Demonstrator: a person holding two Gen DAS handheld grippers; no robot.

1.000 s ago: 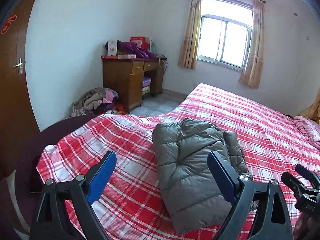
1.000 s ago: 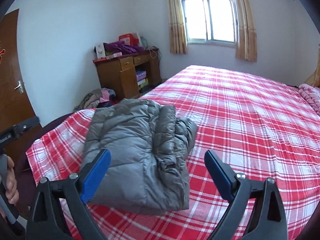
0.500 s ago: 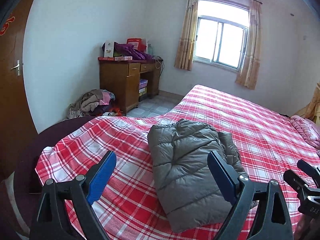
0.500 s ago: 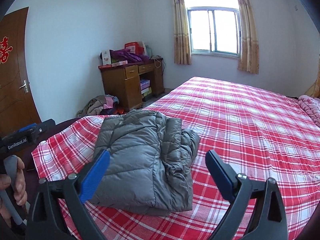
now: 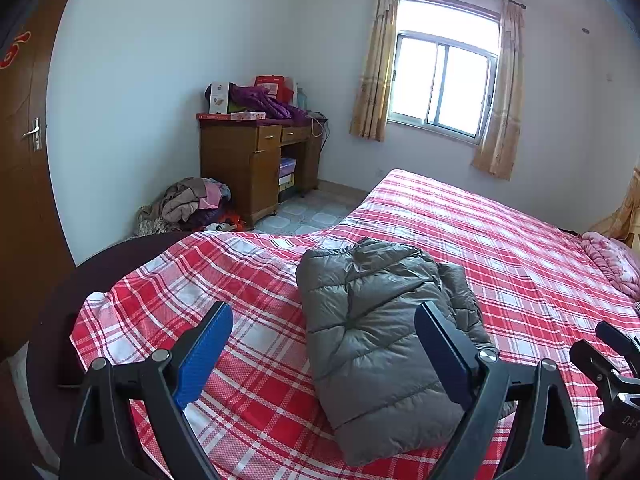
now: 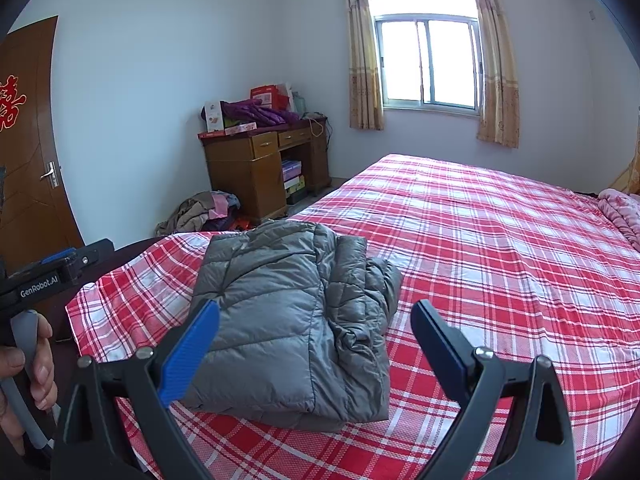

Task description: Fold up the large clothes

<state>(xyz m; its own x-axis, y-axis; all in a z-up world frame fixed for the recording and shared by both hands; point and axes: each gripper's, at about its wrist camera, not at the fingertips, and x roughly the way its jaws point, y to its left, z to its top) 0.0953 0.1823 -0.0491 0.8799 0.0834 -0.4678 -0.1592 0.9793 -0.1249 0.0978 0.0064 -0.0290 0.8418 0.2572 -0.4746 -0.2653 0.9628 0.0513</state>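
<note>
On the near left of the bed [image 6: 500,240], folded jacket [image 6: 288,320]; left gripper [image 5: 324,344] and right gripper [image 6: 316,336] above it, jaws wide, empty.

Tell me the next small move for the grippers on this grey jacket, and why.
Probably none on the jacket itself: draw both grippers back. The grey puffer jacket already lies folded in a compact bundle on the red plaid bedsheet, and the left gripper and right gripper are both open, holding nothing. The looser crumpled edge on its right could perhaps be tucked in.
</note>
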